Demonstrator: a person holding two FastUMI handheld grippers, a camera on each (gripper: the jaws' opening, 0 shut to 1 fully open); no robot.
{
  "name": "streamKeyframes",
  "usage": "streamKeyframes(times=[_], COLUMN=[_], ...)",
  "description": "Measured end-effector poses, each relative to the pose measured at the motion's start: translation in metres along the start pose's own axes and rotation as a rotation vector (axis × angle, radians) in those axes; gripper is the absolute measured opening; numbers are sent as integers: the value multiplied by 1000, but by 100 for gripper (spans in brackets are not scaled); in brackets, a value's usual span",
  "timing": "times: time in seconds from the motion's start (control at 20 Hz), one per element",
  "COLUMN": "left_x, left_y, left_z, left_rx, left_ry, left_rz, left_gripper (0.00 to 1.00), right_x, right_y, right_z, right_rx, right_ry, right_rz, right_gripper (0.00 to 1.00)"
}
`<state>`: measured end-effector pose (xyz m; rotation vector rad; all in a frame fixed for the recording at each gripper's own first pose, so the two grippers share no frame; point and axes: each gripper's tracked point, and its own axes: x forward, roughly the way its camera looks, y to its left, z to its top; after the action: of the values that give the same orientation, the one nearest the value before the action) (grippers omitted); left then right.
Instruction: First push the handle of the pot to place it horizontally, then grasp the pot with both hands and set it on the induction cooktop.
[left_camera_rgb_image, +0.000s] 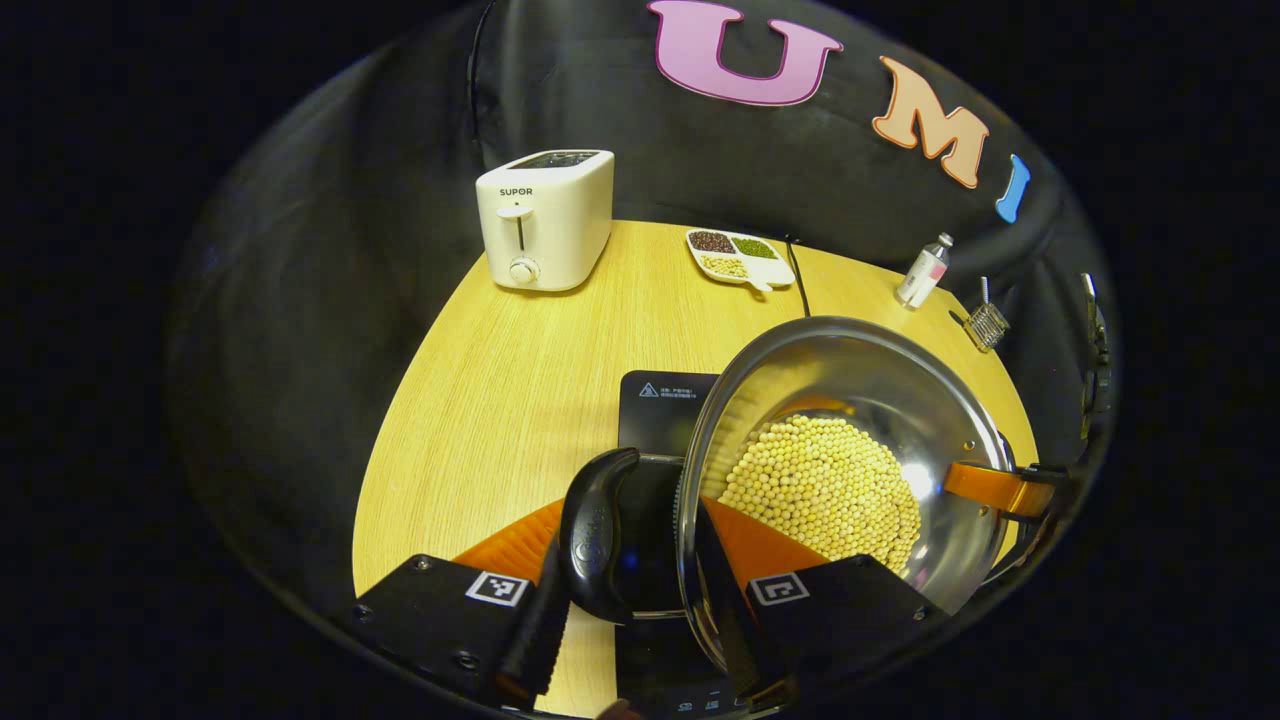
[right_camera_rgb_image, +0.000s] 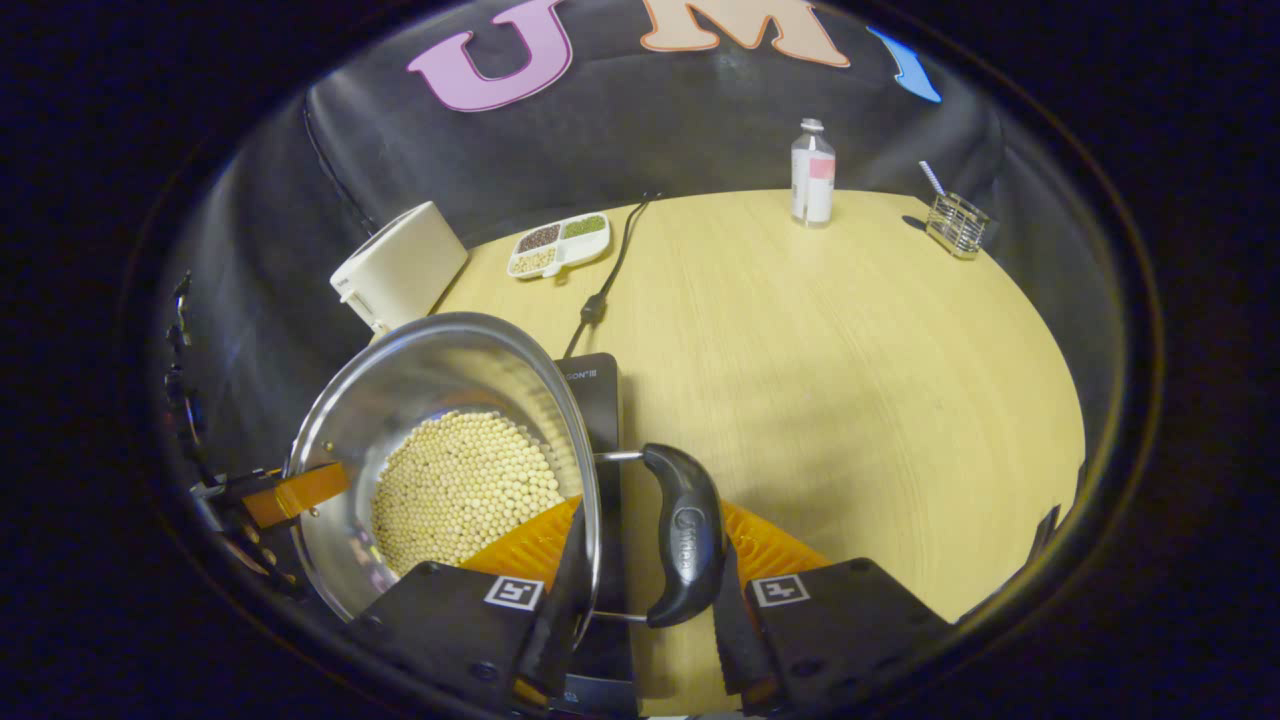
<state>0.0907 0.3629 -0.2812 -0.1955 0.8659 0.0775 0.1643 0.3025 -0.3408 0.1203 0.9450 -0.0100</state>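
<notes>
A steel pot (left_camera_rgb_image: 880, 380) (right_camera_rgb_image: 430, 365) with pale round beans in it sits over the black induction cooktop (left_camera_rgb_image: 660, 395) (right_camera_rgb_image: 597, 385); I cannot tell whether it rests on it. My left gripper (left_camera_rgb_image: 635, 560) is shut on one black side handle (left_camera_rgb_image: 597, 540), with the pot's rim also between its fingers. My right gripper (right_camera_rgb_image: 650, 560) is shut on the opposite black handle (right_camera_rgb_image: 687, 535) in the same way. Each view also shows the other gripper on the pot's far side (left_camera_rgb_image: 1000, 490) (right_camera_rgb_image: 290, 495).
A white toaster (left_camera_rgb_image: 545, 220) (right_camera_rgb_image: 400, 265), a divided dish of grains (left_camera_rgb_image: 740, 258) (right_camera_rgb_image: 558, 243), a small bottle (left_camera_rgb_image: 923, 270) (right_camera_rgb_image: 811, 175) and a wire holder (left_camera_rgb_image: 987, 325) (right_camera_rgb_image: 957, 225) stand along the round wooden table's (left_camera_rgb_image: 500, 400) far edge. The cooktop's cord (right_camera_rgb_image: 605, 280) runs back.
</notes>
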Motion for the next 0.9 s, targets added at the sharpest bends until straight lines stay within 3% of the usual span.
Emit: streamKeyframes(times=[0.5,0.55,0.9], left_x=[2,3,3], left_y=[5,5,5], left_z=[4,3,3], left_rx=[1,4,15], left_ry=[-12,-10,-12], left_rz=[-16,-15,-7], left_gripper=[68,70,72], right_x=[3,3,3], right_y=[6,6,5], right_z=[2,2,2], right_rx=[8,12,15], right_ry=[-4,-5,-13], right_rz=[11,12,8], right_gripper=[61,55,59])
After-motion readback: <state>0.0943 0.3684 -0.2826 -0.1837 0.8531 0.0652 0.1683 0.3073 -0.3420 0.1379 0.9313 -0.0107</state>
